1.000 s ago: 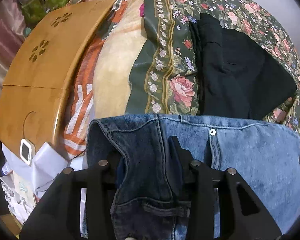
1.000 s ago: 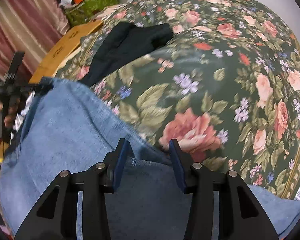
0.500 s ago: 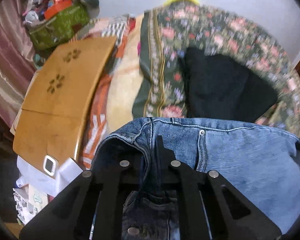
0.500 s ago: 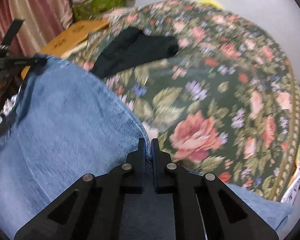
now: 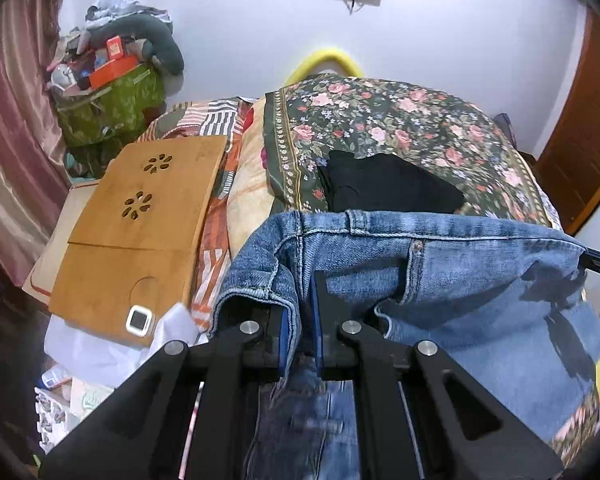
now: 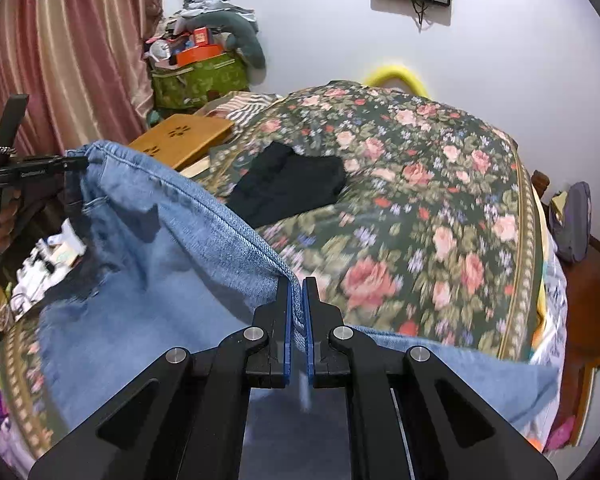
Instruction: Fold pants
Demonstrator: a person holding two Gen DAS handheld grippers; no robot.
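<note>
A pair of blue jeans (image 5: 460, 280) hangs by its waistband, stretched between my two grippers above the bed. My left gripper (image 5: 302, 300) is shut on the jeans' waistband at its left end. My right gripper (image 6: 298, 292) is shut on the waistband at the other end; the jeans (image 6: 148, 264) run from it to the left gripper (image 6: 76, 162) at the left edge of that view. The legs hang down out of sight below the fingers.
The bed has a dark floral cover (image 5: 400, 120) (image 6: 440, 200) with a folded black garment (image 5: 384, 184) (image 6: 292, 188) on it. A wooden lap desk (image 5: 140, 224) lies at the left. A cluttered green bag (image 5: 108, 108) stands by the curtain. A wooden door (image 5: 580, 128) is at the right.
Both grippers have shut on the waistband and lifted the jeans off the bed. The views now tilt up and show the wall and the room.
</note>
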